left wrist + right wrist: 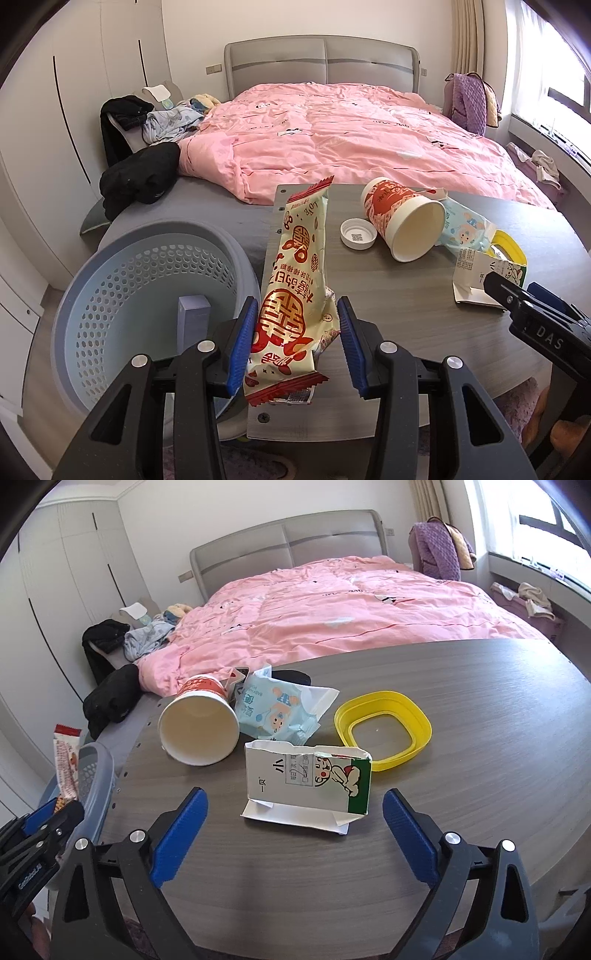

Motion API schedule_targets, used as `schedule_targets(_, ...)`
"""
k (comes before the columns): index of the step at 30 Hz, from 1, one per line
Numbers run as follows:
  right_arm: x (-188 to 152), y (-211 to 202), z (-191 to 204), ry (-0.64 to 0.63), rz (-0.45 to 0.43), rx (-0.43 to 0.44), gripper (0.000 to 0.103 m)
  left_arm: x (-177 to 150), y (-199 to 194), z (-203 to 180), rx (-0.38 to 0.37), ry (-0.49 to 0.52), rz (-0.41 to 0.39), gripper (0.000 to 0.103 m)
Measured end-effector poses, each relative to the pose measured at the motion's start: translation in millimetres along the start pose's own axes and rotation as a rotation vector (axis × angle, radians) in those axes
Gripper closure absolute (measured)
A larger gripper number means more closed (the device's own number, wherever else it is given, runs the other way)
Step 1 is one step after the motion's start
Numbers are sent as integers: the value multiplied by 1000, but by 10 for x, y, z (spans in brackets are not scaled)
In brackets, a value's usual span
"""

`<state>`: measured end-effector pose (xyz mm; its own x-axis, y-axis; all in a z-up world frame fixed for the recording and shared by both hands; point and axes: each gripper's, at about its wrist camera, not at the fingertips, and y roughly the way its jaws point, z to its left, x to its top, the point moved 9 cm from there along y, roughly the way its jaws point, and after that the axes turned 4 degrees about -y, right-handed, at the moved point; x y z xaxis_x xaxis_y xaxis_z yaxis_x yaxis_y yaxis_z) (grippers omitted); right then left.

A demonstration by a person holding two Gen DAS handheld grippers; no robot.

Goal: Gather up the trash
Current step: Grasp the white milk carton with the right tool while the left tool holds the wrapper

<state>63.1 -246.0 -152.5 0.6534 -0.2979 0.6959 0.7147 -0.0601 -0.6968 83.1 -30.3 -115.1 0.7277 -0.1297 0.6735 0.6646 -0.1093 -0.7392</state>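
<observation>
Between left hand-held gripper [297, 347] pads — wrapper [295, 291], seemingly gripped

Bright daylight from the overexposed window [554, 85]; sharp centre, fisheye-curved dark corners.

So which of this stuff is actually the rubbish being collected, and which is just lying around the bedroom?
Part of the job:
- snack wrapper, held in the left gripper
- torn carton, ahead of the open right gripper
- paper cup
- wipes packet
- white cap
- yellow ring
- basket

Just lying about:
- pink duvet
- black clothes
- purple garment
</observation>
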Motion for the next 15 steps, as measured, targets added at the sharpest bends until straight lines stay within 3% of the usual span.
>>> schedule_targets(12, 54, 291, 0, 15, 31, -167, 9, 17, 141, 335, -1, -23, 17, 60)
schedule_targets(15, 65, 309, 4, 3, 29, -184, 15, 36, 163, 383, -5, -32, 18, 60)
